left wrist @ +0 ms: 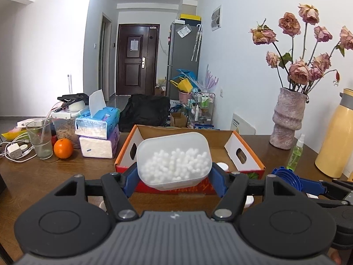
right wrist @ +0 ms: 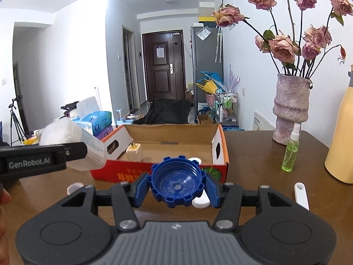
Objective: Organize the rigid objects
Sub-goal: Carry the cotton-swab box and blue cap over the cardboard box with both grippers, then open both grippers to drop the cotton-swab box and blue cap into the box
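Note:
My left gripper (left wrist: pixel 173 176) is shut on a translucent white box of cotton swabs (left wrist: pixel 173 161), held just in front of the open cardboard box (left wrist: pixel 242 148). The swab box also shows in the right wrist view (right wrist: pixel 72 141), at the left. My right gripper (right wrist: pixel 177 185) is shut on a blue ridged bottle cap (right wrist: pixel 177 181), held in front of the cardboard box's red front wall (right wrist: pixel 123 173). The cap shows at the right of the left wrist view (left wrist: pixel 286 175). Inside the cardboard box lie a cream plug adapter (right wrist: pixel 134 152) and a white ridged cap (right wrist: pixel 194 160).
On the wooden table (right wrist: pixel 253 154): a green spray bottle (right wrist: pixel 291 152), a pink vase of dried roses (right wrist: pixel 291 112), a yellow thermos (right wrist: pixel 342 145), white caps (right wrist: pixel 200 201) and a white stick (right wrist: pixel 301 195). At left stand tissue packs (left wrist: pixel 99 132), an orange (left wrist: pixel 63 148) and a glass (left wrist: pixel 40 139).

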Available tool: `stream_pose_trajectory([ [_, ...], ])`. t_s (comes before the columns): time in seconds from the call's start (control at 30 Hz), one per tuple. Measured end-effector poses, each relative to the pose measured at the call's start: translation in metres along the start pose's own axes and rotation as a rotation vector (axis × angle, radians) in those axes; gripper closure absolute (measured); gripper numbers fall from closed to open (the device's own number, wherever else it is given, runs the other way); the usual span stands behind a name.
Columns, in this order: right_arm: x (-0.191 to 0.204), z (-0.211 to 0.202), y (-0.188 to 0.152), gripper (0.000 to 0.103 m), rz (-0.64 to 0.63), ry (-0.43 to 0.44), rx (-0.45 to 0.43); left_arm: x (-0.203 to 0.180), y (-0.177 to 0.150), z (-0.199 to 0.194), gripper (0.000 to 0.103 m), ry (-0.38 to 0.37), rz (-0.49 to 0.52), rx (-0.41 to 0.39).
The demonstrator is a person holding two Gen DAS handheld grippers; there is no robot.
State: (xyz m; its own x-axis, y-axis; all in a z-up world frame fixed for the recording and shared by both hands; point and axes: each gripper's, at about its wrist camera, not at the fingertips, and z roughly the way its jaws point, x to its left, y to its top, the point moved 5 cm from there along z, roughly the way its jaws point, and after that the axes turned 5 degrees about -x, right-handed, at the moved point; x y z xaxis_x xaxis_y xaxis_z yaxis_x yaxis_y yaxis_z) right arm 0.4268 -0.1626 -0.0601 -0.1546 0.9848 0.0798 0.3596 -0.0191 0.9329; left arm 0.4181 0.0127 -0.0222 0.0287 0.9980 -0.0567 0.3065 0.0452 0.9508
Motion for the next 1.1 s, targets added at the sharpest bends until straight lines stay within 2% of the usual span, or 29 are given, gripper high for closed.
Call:
stream_pose_trajectory([
  [0.4,-0.001,0.041,0.022,0.05,0.003,-0.016,-0.016,0.0,0.017,0.045,0.036,0.007,-0.044,-0.009],
  [1.1,-0.006,0.147,0.041,0.05,0.03,-0.052,0.016,0.002,0.035,0.153,0.036,0.026,-0.055,0.038],
])
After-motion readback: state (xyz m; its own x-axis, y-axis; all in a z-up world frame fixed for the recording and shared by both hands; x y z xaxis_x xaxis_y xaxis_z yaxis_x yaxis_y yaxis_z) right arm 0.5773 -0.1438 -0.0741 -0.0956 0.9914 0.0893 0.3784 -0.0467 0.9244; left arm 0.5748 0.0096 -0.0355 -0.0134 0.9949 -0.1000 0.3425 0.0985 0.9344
